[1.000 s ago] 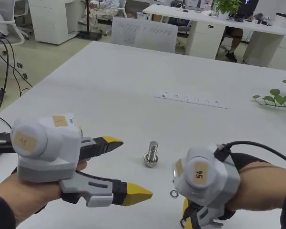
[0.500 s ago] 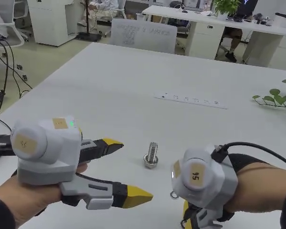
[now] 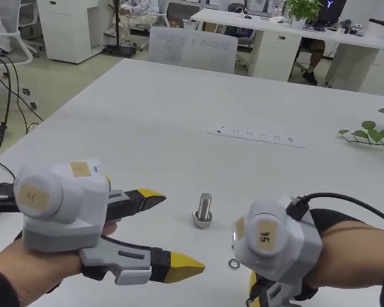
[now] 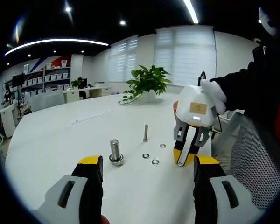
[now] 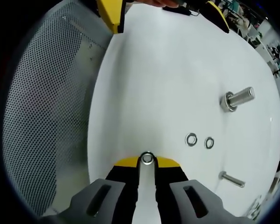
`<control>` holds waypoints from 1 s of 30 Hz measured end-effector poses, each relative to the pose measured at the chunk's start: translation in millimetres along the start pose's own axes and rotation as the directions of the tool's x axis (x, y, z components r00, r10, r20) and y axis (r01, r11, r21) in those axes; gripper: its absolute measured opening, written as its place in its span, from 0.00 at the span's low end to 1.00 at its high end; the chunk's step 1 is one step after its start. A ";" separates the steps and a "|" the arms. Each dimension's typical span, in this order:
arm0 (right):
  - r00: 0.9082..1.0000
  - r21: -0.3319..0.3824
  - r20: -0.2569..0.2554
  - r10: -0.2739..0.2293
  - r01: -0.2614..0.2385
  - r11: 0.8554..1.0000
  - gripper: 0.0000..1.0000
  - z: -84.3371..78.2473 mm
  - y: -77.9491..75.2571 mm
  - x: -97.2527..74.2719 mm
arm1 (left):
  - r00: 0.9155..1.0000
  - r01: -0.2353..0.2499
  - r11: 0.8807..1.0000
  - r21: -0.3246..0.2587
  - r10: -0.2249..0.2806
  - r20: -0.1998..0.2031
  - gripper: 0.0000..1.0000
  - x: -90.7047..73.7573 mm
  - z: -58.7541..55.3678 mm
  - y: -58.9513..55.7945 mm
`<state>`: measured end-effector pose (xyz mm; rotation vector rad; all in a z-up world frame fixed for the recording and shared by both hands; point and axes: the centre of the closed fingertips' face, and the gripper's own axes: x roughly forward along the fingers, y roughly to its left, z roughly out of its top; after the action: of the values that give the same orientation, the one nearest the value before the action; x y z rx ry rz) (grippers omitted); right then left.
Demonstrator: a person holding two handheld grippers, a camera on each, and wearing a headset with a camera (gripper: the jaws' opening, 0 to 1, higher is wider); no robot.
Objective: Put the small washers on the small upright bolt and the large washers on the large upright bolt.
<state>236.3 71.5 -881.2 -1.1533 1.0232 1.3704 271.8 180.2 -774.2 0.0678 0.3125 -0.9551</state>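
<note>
While the left gripper (image 3: 173, 229) hangs low over the table (image 3: 179, 109), jaws spread wide with nothing between them, the right gripper (image 5: 147, 164) points down at the tabletop. Its jaws are drawn almost together around a washer (image 5: 147, 158) right at the tips. Pinched, or just lying underneath? Cannot tell! The large bolt (image 4: 115, 151) stands upright, the small bolt (image 4: 145, 133) just beyond it, and a pair of washers (image 5: 191, 139) lies flat near the large bolt.
</note>
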 end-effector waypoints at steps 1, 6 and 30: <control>1.000 0.002 -0.002 0.000 0.000 1.000 0.12 -1.0 -0.1 -0.1 | 1.000 0.001 1.000 0.000 -0.001 -0.001 0.79 0.2 -0.2 -0.2; 1.000 0.028 0.011 0.003 -0.003 1.000 0.12 -2.3 -0.5 -4.5 | 1.000 0.004 1.000 0.001 -0.004 -0.002 0.79 0.6 -0.2 -1.3; 0.993 0.134 0.083 -0.081 0.070 0.988 0.12 -10.4 -31.8 -62.8 | 1.000 0.004 1.000 0.002 -0.004 0.000 0.79 -1.3 0.0 -1.0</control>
<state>269.7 53.7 -821.1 -1.0152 0.9813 1.2640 270.3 180.7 -773.8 0.0691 0.3116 -0.9591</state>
